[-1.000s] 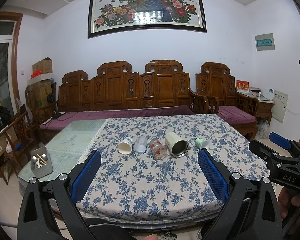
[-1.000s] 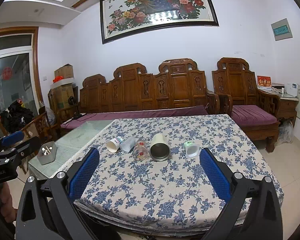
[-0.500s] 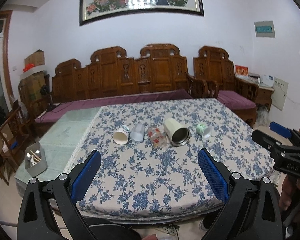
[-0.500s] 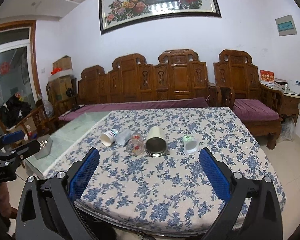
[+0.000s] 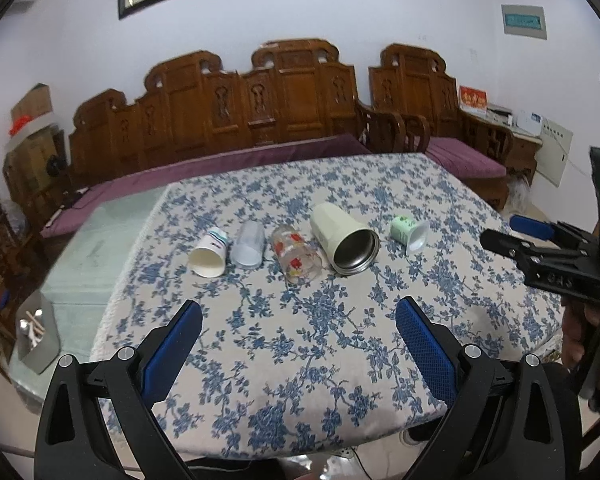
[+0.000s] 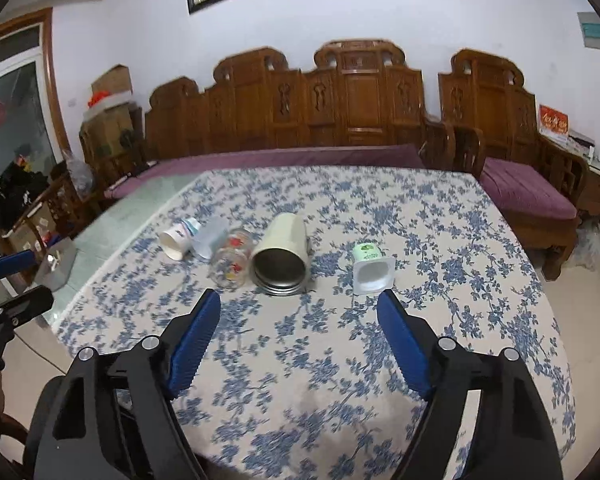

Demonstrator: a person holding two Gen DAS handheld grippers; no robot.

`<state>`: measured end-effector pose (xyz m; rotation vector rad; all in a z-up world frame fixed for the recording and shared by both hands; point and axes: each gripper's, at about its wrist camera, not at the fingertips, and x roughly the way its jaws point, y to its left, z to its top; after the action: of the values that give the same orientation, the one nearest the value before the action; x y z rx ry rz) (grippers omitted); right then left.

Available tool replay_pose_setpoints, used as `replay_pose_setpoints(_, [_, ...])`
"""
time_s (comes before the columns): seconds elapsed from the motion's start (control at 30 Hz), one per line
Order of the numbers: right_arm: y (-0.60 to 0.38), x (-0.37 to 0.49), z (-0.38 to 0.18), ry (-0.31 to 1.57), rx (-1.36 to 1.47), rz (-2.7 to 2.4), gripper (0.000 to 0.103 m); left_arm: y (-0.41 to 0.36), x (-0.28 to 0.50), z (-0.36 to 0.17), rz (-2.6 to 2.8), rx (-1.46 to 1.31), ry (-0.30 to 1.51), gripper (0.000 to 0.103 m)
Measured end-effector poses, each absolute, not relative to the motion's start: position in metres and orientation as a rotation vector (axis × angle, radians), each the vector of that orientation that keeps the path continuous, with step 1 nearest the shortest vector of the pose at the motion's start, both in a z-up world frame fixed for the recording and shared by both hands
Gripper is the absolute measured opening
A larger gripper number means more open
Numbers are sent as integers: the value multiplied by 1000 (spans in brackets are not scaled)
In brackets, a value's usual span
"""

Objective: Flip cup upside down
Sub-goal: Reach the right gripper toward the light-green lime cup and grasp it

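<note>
Several cups lie on their sides in a row on the blue-flowered tablecloth [image 5: 300,340]: a white paper cup [image 5: 209,255], a clear plastic cup [image 5: 249,245], a glass with red print [image 5: 296,259], a large cream tumbler [image 5: 345,243] and a small green yogurt cup [image 5: 409,233]. The right wrist view shows the same row: paper cup [image 6: 177,240], plastic cup [image 6: 211,237], glass [image 6: 232,259], tumbler [image 6: 281,259], yogurt cup [image 6: 371,267]. My left gripper [image 5: 299,320] is open and empty, short of the row. My right gripper [image 6: 299,312] is open and empty, just short of the tumbler.
A carved wooden sofa [image 5: 260,112] with purple cushions stands behind the table. A glass-topped side table [image 5: 88,248] adjoins the table's left side. A grey metal box [image 5: 36,332] with utensils sits at lower left. The right gripper shows at the left view's right edge [image 5: 540,252].
Both grippers have moved forward and tilted down toward the table; the cups now look larger and closer. The cups have not moved. Both grippers stay open.
</note>
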<state>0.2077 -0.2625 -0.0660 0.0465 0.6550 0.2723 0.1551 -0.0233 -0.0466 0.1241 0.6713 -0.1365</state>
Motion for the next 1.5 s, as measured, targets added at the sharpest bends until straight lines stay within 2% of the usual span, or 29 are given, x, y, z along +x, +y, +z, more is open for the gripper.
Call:
replay_pose_setpoints(0.4, [-264, 336, -99, 846, -39, 274, 75, -30, 235, -82, -205, 136, 776, 94])
replay_pose_setpoints(0.6, [-265, 404, -130, 987, -50, 260, 70, -30, 265, -106, -238, 124, 832, 94])
replay_pose_setpoints(0.87, [-264, 473, -181, 1177, -87, 231, 69, -31, 286, -145, -271, 109, 919, 94])
replay_pose_setpoints(0.93, [-265, 482, -191, 1214, -94, 218, 68, -31, 287, -151, -272, 108, 934, 94])
replay_pose_setpoints(1.07, [-265, 488, -203, 1266, -105, 209, 58, -30, 289, -160, -273, 112, 955, 94])
replay_pose_setpoints(1.17, [-265, 487, -208, 1295, -122, 201, 56, -29, 289, -162, -274, 109, 960, 94])
replay_pose_setpoints(1.2, [-265, 486, -208, 1299, -123, 198, 50, -29, 289, -161, -273, 108, 960, 94])
replay_pose_setpoints(1.5, [-269, 448, -190, 1269, -93, 242, 49, -21, 270, -143, -245, 88, 930, 94])
